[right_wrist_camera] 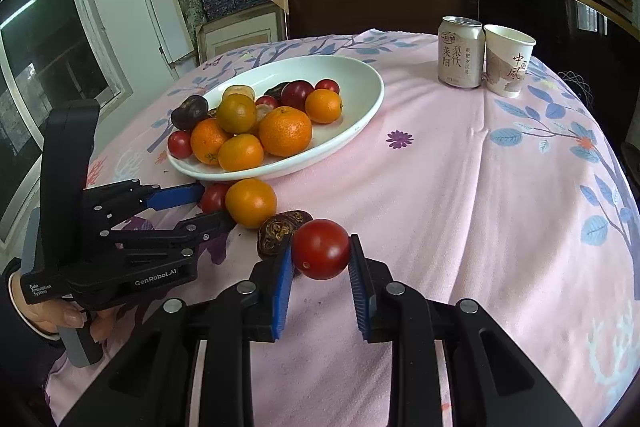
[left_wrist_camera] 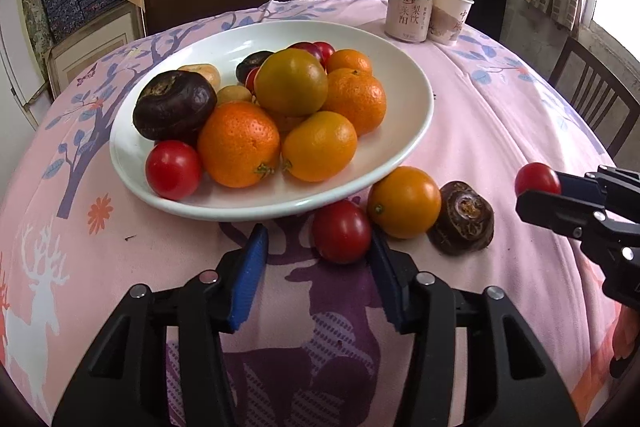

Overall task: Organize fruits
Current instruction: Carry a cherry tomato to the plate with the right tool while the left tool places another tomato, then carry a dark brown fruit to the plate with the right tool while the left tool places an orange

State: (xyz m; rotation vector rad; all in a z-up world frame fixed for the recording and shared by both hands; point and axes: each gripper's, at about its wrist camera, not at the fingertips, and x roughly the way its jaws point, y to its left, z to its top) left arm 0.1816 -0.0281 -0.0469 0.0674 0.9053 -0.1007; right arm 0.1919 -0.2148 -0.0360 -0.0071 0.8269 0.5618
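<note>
Left wrist view shows the left claw (left_wrist_camera: 318,253) low over the table (left_wrist_camera: 500,131), its blue pads on both sides of a red cherry tomato (left_wrist_camera: 341,231) that lies just beside the rim of the white plate (left_wrist_camera: 416,131). The right pad seems to touch the tomato, while the left pad stands clear of it, so this claw is partly released and does not grasp yet. To do this step well, the person should probably centre the tomato between the pads and close gently, because the skin looks smooth and it can roll toward the orange fruit (left_wrist_camera: 404,202) that touches it. The dark water chestnut (left_wrist_camera: 462,218) lies just beside that fruit. The right claw (right_wrist_camera: 322,259) is clenched on a second red tomato (right_wrist_camera: 321,249) and holds it above the cloth, near the plate where most fruits are piled
</note>
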